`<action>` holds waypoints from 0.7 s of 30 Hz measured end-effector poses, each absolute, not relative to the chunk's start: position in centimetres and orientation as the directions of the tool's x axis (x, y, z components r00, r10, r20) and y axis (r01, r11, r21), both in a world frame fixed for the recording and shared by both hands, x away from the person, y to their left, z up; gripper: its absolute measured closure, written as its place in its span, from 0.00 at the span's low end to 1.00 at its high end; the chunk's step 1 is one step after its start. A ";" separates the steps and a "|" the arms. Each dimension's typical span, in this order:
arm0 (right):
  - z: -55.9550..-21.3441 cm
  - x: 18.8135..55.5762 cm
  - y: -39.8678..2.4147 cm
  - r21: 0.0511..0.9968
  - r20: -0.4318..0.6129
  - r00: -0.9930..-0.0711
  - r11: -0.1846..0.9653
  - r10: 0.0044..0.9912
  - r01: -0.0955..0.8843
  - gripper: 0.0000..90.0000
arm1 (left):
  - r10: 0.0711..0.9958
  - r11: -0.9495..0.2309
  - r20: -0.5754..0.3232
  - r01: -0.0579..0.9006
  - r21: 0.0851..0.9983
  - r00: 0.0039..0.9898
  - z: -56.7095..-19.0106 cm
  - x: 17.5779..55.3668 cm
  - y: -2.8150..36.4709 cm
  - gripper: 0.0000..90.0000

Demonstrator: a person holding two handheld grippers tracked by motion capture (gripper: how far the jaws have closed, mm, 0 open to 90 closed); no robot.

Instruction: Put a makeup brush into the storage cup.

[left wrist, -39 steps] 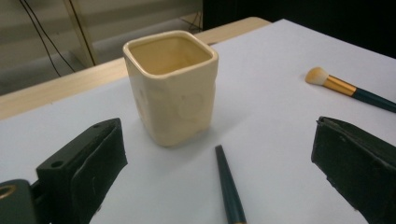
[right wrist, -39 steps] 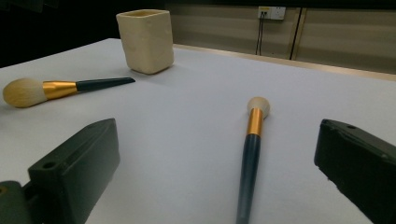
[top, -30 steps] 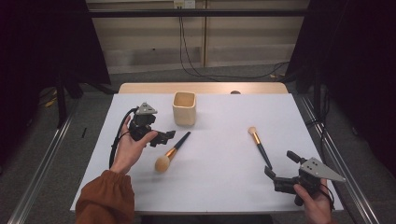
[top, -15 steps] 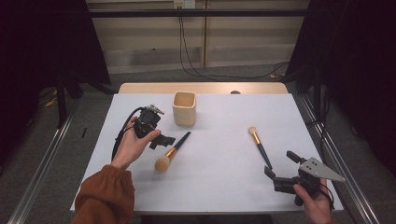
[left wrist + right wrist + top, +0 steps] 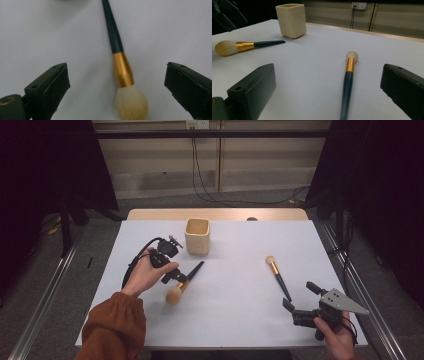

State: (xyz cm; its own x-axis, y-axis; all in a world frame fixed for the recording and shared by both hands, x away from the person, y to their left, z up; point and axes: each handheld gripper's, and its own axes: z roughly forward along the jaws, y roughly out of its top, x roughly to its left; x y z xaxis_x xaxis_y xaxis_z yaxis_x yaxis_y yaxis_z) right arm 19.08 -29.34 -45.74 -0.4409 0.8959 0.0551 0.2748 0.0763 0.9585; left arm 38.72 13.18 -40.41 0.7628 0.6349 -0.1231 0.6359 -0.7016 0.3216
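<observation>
2 brushes flank your cup (image 5: 197, 236): your left gripper (image 5: 176, 276), jaws spread, hovers over the large brush (image 5: 184, 283); your right gripper (image 5: 299, 304), jaws spread, faces the slim brush (image 5: 278, 276).

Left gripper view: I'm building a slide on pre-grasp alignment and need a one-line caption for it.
Open left gripper poised over a large makeup brush lying on the white table, gold ferrule between its jaws.
</observation>
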 end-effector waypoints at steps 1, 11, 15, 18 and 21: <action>-45.8 19.1 -29.3 0.958 0.053 -0.444 0.080 0.895 0.275 0.00 | 0.635 -0.708 -0.121 0.637 0.305 0.763 -40.5 38.8 13.1 0.06; -45.8 19.1 -29.2 0.957 0.050 -0.450 0.087 0.892 0.278 0.00 | 0.648 -0.719 -0.104 0.651 0.242 0.754 -41.2 39.0 11.9 0.05; -45.8 19.1 -29.2 0.957 0.049 -0.449 0.087 0.892 0.278 0.00 | 0.638 -0.736 -0.097 0.643 0.212 0.763 -41.7 39.0 11.4 0.06; -45.8 19.1 -29.2 0.957 0.048 -0.452 0.089 0.891 0.277 0.00 | 0.631 -0.745 -0.096 0.636 0.200 0.770 -41.9 39.1 11.2 0.06; -45.8 19.1 -29.2 0.956 0.050 -0.451 0.088 0.891 0.279 0.00 | 0.639 -0.738 -0.108 0.647 0.193 0.761 -42.2 39.1 11.1 0.10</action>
